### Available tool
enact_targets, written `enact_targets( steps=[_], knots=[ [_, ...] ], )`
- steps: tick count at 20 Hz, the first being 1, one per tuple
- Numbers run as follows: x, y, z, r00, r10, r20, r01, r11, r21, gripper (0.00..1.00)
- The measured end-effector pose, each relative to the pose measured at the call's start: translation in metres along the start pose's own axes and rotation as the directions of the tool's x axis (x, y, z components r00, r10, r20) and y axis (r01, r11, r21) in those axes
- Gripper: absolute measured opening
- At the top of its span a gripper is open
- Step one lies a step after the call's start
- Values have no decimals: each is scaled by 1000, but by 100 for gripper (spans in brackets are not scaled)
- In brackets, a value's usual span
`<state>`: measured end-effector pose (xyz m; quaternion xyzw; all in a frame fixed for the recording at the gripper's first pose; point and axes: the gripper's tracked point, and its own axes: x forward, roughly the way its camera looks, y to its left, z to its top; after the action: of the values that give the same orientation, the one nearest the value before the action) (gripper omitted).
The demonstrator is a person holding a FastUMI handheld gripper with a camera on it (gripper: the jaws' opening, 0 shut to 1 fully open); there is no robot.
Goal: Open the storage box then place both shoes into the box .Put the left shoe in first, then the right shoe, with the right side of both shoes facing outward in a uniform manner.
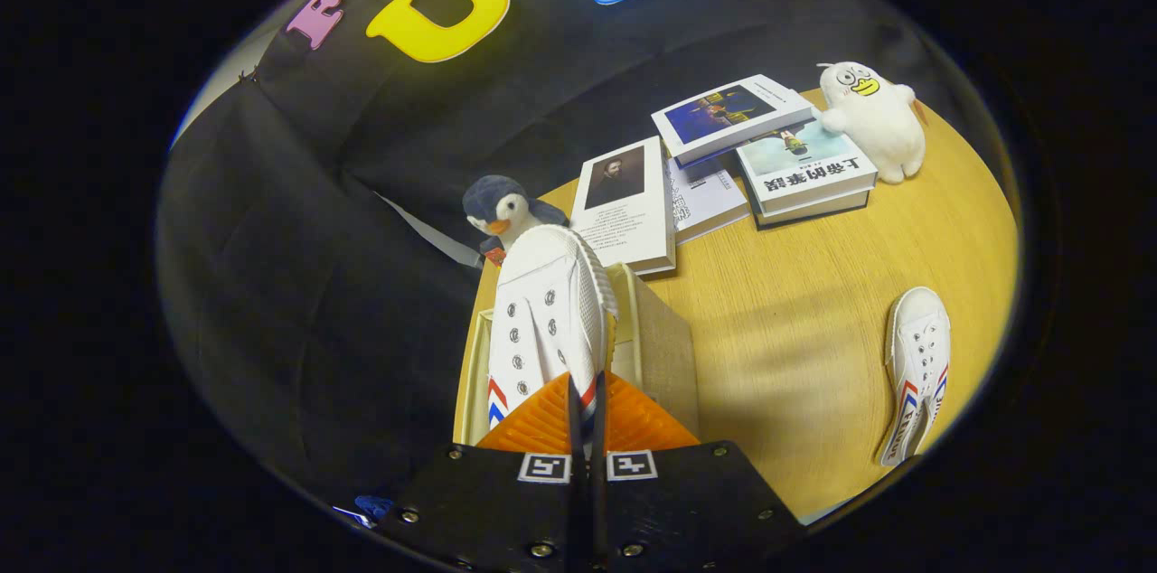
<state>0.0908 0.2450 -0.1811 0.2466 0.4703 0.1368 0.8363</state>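
Observation:
My gripper [586,406] is shut on the heel edge of a white canvas shoe [542,311] with red and blue stripes. The shoe's toe points away from the fingers. It hangs over the open storage box [660,347], a pale box whose rim and brown side wall show beneath and to the right of the shoe. Whether the shoe touches the box I cannot tell. The second white shoe [917,370] lies flat on the wooden table [795,320], well to the right of the box.
Beyond the box lie several books [809,171] in a loose pile on the table. A penguin plush [500,211] stands just past the held shoe's toe. A white duck plush [872,117] stands at the far end by the books.

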Motion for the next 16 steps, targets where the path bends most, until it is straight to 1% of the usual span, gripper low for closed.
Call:
enact_targets(
  steps=[6,11,16],
  knots=[
    [31,21,-32,999,-14,-41,12,999,-36,0],
    [55,34,-57,997,-21,-75,18,999,-41,1],
    [77,33,-77,993,-59,-102,57,998,-23,0]
  ],
)
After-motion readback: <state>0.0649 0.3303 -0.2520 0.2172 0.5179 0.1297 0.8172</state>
